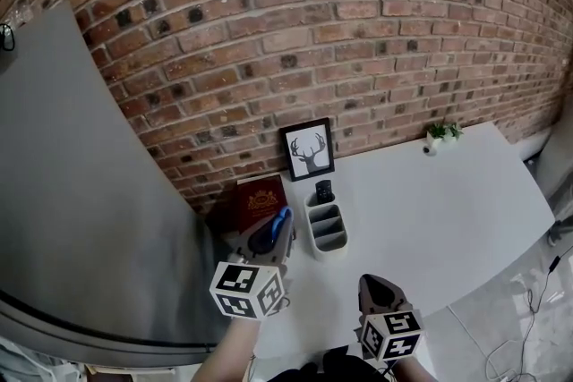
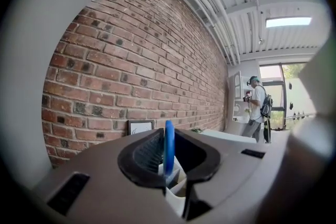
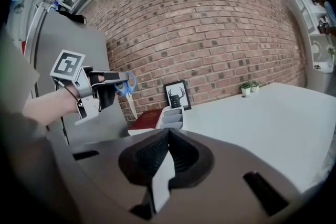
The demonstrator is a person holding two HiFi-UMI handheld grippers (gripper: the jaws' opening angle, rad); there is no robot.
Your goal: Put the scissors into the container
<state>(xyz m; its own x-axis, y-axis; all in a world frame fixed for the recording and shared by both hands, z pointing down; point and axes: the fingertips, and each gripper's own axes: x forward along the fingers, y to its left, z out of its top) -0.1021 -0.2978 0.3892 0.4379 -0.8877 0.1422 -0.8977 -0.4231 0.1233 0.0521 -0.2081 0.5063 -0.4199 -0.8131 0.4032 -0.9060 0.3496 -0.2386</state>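
Observation:
My left gripper is shut on the blue-handled scissors and holds them in the air just left of the white compartment container on the white table. In the left gripper view the blue handle stands upright between the jaws, with the container showing below them. In the right gripper view the scissors hang blades down from the left gripper, above and left of the container. My right gripper is shut and holds nothing, low at the table's near edge.
A red book lies left of the container, near a grey panel. A framed deer picture leans on the brick wall behind. A small potted plant stands far right. A dark item sits in the container's far compartment. A person stands far off.

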